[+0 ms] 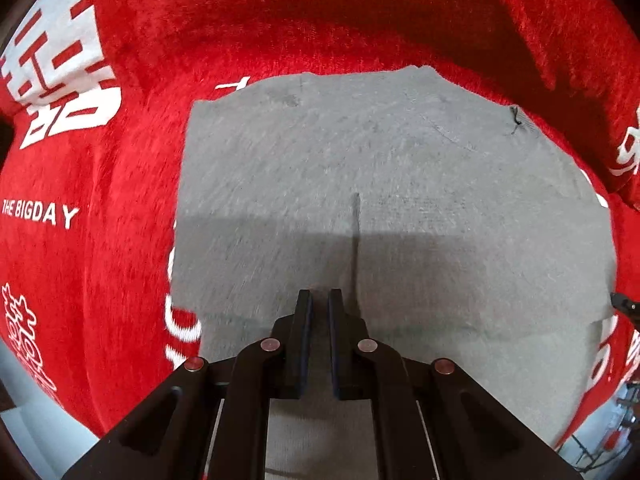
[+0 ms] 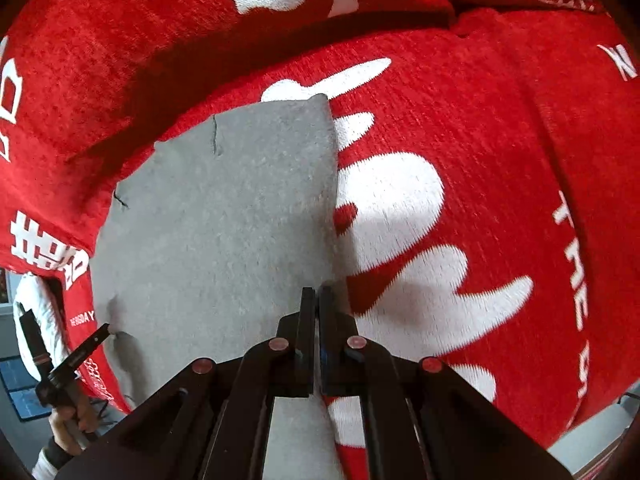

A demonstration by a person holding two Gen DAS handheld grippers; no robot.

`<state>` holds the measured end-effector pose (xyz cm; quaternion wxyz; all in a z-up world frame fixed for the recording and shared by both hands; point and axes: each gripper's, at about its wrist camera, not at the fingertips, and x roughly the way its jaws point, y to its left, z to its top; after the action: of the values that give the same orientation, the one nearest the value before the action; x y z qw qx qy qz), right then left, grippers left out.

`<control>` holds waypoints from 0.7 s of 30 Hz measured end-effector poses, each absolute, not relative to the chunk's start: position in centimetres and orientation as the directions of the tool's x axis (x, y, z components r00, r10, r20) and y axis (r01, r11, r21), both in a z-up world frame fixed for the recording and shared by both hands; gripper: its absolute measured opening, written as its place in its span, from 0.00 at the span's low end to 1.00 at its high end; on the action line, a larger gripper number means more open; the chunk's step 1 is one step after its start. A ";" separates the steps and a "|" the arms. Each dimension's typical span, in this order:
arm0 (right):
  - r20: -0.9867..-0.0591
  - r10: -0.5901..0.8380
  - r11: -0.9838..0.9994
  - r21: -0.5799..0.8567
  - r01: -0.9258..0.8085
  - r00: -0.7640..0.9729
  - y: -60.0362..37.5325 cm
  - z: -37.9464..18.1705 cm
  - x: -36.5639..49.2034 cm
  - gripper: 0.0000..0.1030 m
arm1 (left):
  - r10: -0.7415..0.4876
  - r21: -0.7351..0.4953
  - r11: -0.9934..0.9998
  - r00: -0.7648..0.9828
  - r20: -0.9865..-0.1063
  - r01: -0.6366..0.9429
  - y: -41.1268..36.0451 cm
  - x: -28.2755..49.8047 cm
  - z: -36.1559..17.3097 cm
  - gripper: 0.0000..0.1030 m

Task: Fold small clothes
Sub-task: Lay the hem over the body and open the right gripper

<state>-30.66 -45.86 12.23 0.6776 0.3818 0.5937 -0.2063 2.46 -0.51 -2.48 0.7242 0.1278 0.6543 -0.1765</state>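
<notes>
A small grey cloth (image 1: pixel 360 168) lies spread on a red blanket. My left gripper (image 1: pixel 320 294) points down at the cloth's near edge and is shut on it; a thin crease (image 1: pixel 355 232) runs up from its tips. In the right wrist view, the left gripper (image 2: pixel 107 329) pinches a puckered corner of the grey cloth (image 2: pixel 224 216). My right gripper (image 2: pixel 316 290) is shut on the cloth's right edge, with grey fabric running down between its fingers. The right gripper's tip (image 1: pixel 619 301) shows at the cloth's right side in the left wrist view.
The red blanket (image 1: pixel 100 248) with white characters and "THE BIGDAY" lettering covers the whole surface. A raised fold of it (image 2: pixel 280 20) crosses the back. A person's hand (image 2: pixel 70 420) and white sleeve (image 2: pixel 34 304) hold the left gripper. Pale floor (image 1: pixel 36 428) shows past the blanket's edge.
</notes>
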 end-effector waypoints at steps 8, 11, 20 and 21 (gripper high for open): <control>-0.954 0.222 0.597 0.296 0.745 0.201 -41.5 12.3 -30.2 0.02 | -0.096 -0.041 0.885 0.096 -0.991 0.463 -0.4 0.1 -0.3 0.08; -0.947 0.249 0.600 0.317 0.735 0.205 -39.6 12.6 -29.9 0.02 | -0.083 -0.033 0.882 0.085 -0.993 0.469 -0.6 -0.8 0.3 0.08; -0.929 0.315 0.594 0.352 0.723 0.194 -36.0 12.9 -29.6 0.15 | -0.061 -0.024 0.876 0.060 -0.996 0.482 -0.3 -3.6 1.3 0.47; -0.929 0.318 0.594 0.352 0.723 0.192 -35.6 13.0 -29.6 0.21 | -0.055 -0.019 0.880 0.061 -0.997 0.475 -0.2 -3.7 1.4 0.78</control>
<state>-29.65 -35.64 12.99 0.6460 0.4225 0.6161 -0.1570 -3.74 -0.16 1.39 0.7108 0.1594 0.6592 -0.1866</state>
